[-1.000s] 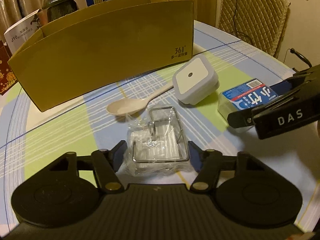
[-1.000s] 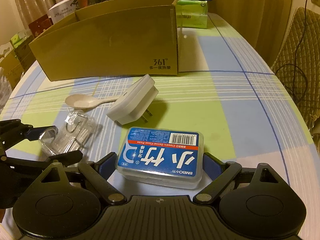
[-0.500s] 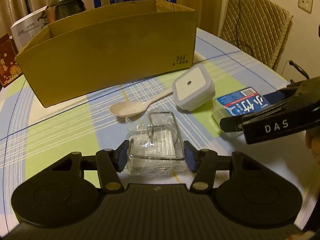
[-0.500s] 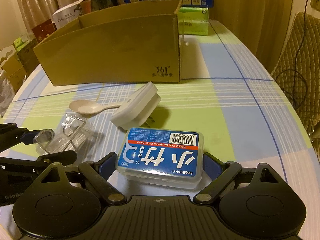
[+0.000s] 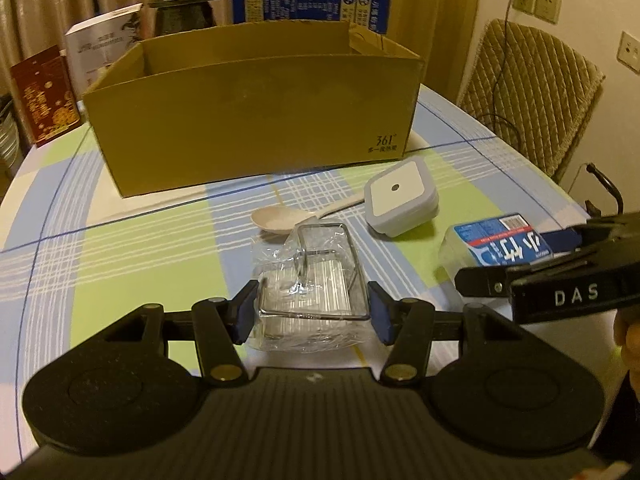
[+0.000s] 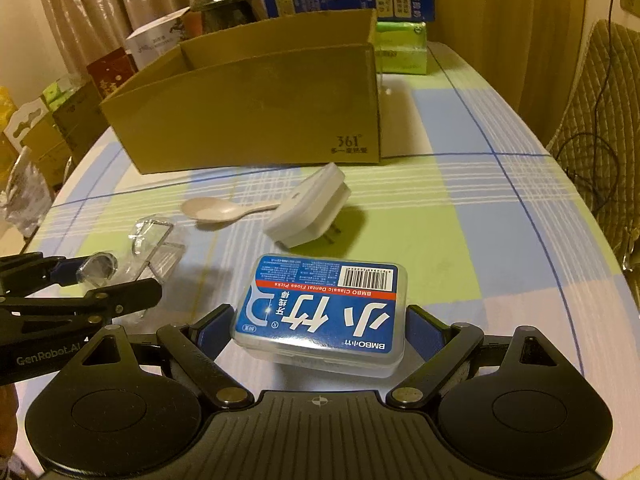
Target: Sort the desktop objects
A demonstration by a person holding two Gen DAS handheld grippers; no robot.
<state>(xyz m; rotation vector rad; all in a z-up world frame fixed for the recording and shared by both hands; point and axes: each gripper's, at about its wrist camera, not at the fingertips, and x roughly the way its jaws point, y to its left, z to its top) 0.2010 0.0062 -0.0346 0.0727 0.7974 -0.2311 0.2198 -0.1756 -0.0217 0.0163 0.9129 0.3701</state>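
My left gripper is shut on a clear plastic-wrapped wire rack, with the blue pads pressing its two sides. It hangs a little above the checked tablecloth. My right gripper is shut on a blue-labelled dental floss box, held off the table with its shadow beneath. In the right wrist view the left gripper shows at the left edge with the wrapped rack. An open cardboard box stands across the table beyond both.
A beige spoon and a white square night light lie on the cloth between the grippers and the cardboard box. Books and cartons stand behind the box. A padded chair is at the right.
Both grippers have risen and drawn back, each carrying its object. The left jaws closed in on the wrapped rack. The box's inside now shows over its rim.
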